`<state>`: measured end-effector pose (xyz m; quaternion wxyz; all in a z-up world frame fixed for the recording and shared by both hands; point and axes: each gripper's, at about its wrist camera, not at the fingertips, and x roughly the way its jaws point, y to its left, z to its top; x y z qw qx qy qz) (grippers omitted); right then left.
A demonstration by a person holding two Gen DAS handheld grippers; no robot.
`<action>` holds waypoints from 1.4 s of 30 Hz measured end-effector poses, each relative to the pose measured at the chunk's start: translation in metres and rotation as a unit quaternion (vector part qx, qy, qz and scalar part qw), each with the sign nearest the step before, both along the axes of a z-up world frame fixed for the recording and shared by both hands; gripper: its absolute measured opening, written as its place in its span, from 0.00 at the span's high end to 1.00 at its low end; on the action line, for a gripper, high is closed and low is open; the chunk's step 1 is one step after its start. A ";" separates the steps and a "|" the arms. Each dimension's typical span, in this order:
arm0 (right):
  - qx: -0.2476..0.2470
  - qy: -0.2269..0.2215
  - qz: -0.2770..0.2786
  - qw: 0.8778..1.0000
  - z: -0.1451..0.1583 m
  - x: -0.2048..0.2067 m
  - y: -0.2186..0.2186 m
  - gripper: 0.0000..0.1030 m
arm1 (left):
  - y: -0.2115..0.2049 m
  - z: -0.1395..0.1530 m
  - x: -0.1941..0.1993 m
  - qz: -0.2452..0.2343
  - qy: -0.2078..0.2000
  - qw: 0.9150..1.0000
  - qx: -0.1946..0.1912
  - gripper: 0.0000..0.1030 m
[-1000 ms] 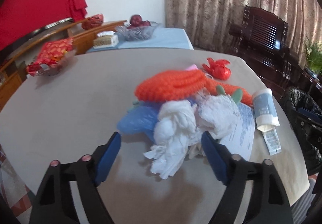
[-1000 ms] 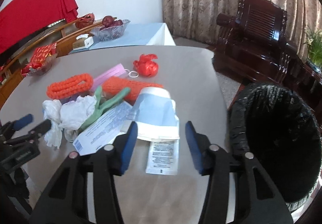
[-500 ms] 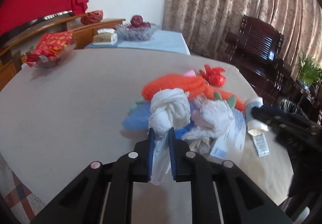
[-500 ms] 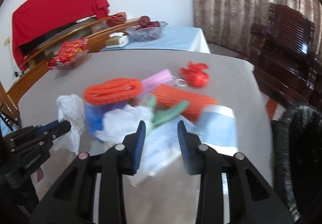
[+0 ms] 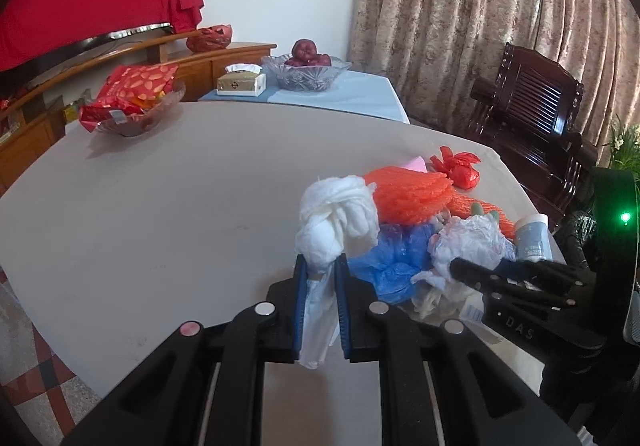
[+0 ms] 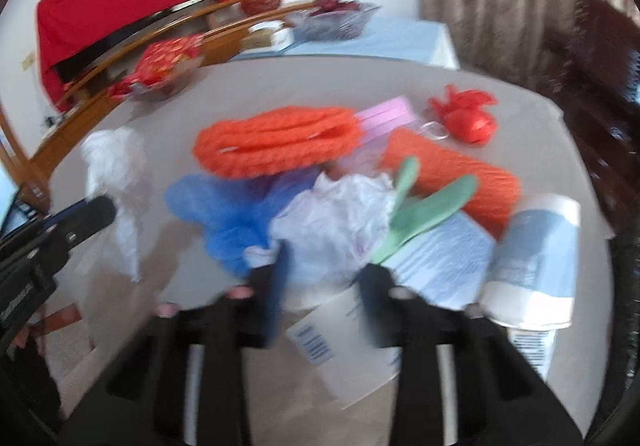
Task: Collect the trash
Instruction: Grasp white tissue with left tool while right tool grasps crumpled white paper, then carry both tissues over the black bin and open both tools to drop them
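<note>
- Your left gripper (image 5: pixel 320 266) pinches the knotted white tissue wad (image 5: pixel 338 219) between its blue fingers (image 5: pixel 301 298); the wad's tail hangs down between them, and its bulk stands above the tabletop (image 5: pixel 168 205), just left of the trash pile.
- Your right gripper (image 6: pixel 320 274) has its fingers closing over the crumpled white paper (image 6: pixel 340 221) at the pile's near edge; the view is blurred, so contact cannot be confirmed.
- The pile holds a blue plastic bag (image 6: pixel 224 213), two orange foam nets (image 6: pixel 276 139), a green strip (image 6: pixel 424 209), a printed leaflet (image 6: pixel 444 258) and a white-and-blue tube (image 6: pixel 536 266).
- A red wrapper (image 6: pixel 468 117) lies apart, behind the pile.
</note>
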<state>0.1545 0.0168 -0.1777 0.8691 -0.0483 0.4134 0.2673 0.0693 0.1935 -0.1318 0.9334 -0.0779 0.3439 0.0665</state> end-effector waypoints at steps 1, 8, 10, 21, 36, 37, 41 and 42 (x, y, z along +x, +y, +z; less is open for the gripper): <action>0.000 -0.005 0.003 1.000 0.003 -0.003 0.001 0.86 | 0.000 0.001 0.000 0.000 -0.001 1.000 -0.001 0.86; 0.044 -0.042 0.011 0.998 0.048 -0.026 -0.017 0.96 | -0.007 0.017 -0.003 -0.008 -0.015 1.000 0.001 0.86; 0.053 -0.055 0.007 0.997 0.061 -0.031 -0.025 0.96 | -0.014 0.025 -0.003 -0.017 -0.023 1.000 0.000 0.86; 0.070 -0.117 -0.071 0.988 0.120 -0.055 -0.122 0.96 | -0.095 0.065 0.019 -0.118 -0.050 0.992 -0.018 0.86; -0.012 -0.121 -0.267 0.956 0.104 -0.079 -0.325 0.96 | -0.295 0.071 0.069 -0.308 -0.051 0.948 -0.065 0.86; -0.015 -0.119 -0.275 0.954 0.101 -0.079 -0.334 0.96 | -0.309 0.071 0.072 -0.319 -0.050 0.944 -0.069 0.86; -0.025 -0.111 -0.306 0.945 0.088 -0.079 -0.367 0.95 | -0.363 0.065 0.083 -0.350 -0.043 0.932 -0.080 0.86; -0.027 -0.108 -0.315 0.943 0.083 -0.080 -0.377 0.95 | -0.372 0.063 0.086 -0.355 -0.040 0.930 -0.083 0.86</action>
